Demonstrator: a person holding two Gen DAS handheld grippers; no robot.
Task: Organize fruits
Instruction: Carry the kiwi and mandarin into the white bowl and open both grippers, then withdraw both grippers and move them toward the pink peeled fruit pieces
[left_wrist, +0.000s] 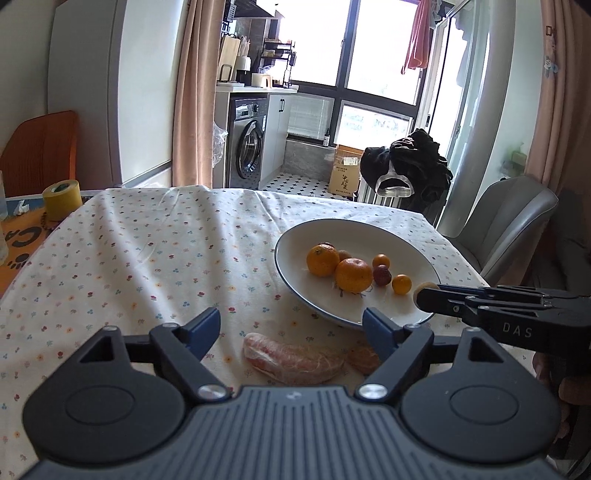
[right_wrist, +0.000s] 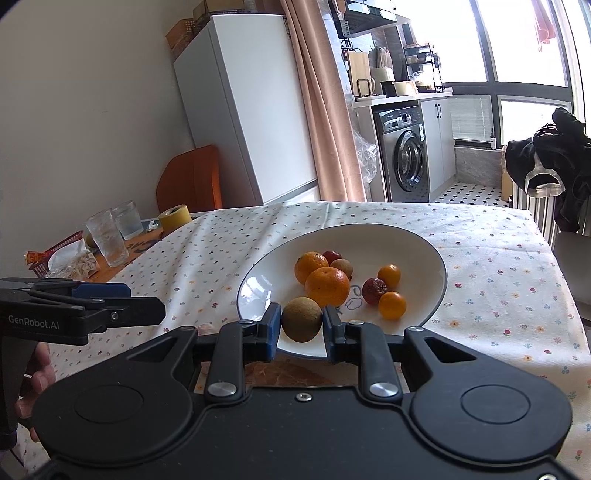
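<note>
We are at a tabletop (left_wrist: 147, 258) covered with a flower-dotted cloth, with a washing machine (left_wrist: 248, 142) and bright windows behind it.

Our right tool (right_wrist: 301, 321) reaches forward and level over the near rim of the white plate (right_wrist: 424, 251), its blue pads pinching a brown kiwi (right_wrist: 301, 319) from both sides. From the left wrist view this same tool comes in from the right edge, with the kiwi showing just at its tip above the plate's near right rim.

Our left tool (left_wrist: 291, 323) is held low over the cloth with its fingers spread wide and nothing between them. A peeled citrus segment (left_wrist: 291, 362) lies on the cloth between and just below its fingers, with a smaller peeled piece (left_wrist: 364, 360) touching it on the right, both just outside the plate. In the right wrist view part of a hand (right_wrist: 35, 373) grips the left tool's handle at the lower left.

On the plate sit two mandarins (right_wrist: 327, 286), touching one another, with a small brown fruit and a red one behind them. To their right lie two kumquats (right_wrist: 392, 304) and a dark red wrinkled fruit (right_wrist: 373, 290) between them.

At the far left of the tabletop stand two glasses (right_wrist: 107, 238) and a yellow tape roll (right_wrist: 175, 216).
</note>
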